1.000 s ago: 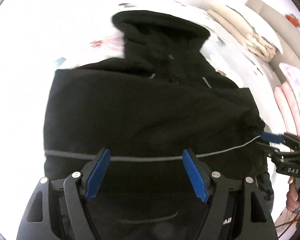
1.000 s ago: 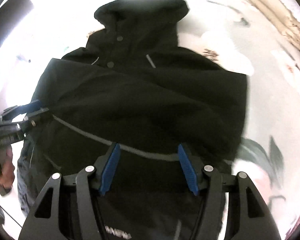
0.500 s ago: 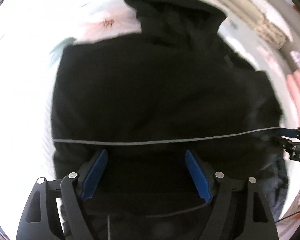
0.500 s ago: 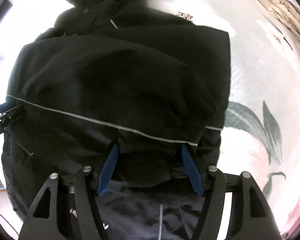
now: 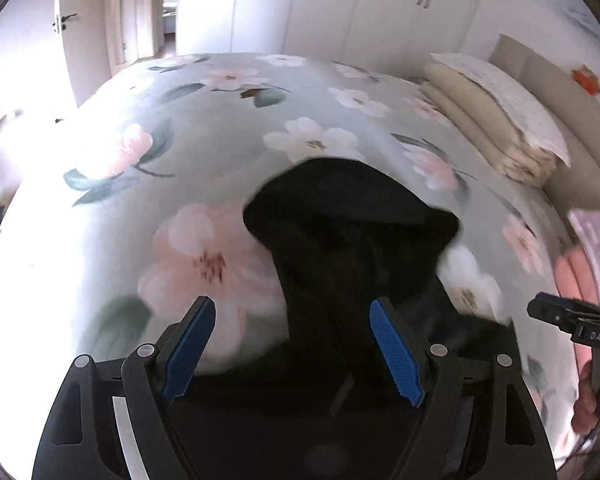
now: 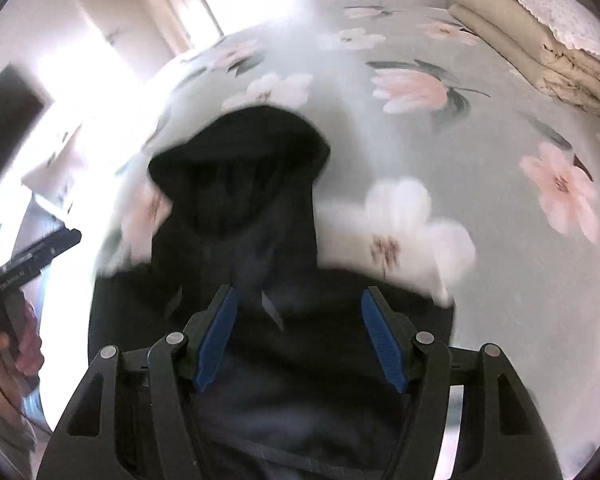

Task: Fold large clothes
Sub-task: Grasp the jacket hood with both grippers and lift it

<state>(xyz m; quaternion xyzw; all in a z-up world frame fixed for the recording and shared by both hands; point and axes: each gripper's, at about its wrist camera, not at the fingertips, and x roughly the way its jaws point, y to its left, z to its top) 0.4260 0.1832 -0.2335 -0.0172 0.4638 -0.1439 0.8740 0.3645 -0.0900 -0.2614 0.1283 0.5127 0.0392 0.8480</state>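
Lying across the near part of a pale green bedspread printed with pink and white flowers (image 5: pixel 228 128), a large black hooded jacket (image 5: pixel 352 240) points its hood toward the far side of the bed, its body spreading out dark beneath both tools. Above the jacket, the left gripper (image 5: pixel 292 350) stands with its blue-padded fingers (image 5: pixel 190 350) wide apart, nothing pinched between them; only loose cloth and a printed flower show in the gap. Over to its right, the right gripper (image 6: pixel 298 338) has its jaws spread as well, having just been opening, with the jacket below them but not squeezed by the pads. A person's hand (image 6: pixel 16 354) grips the left tool's handle at the left edge of the right wrist view. Far right on the bed, against the wall, sits a stack of folded cream bedding topped by a white lace-edged pillow (image 5: pixel 496 116). White wardrobe doors (image 5: pixel 340 4) close off the far wall.
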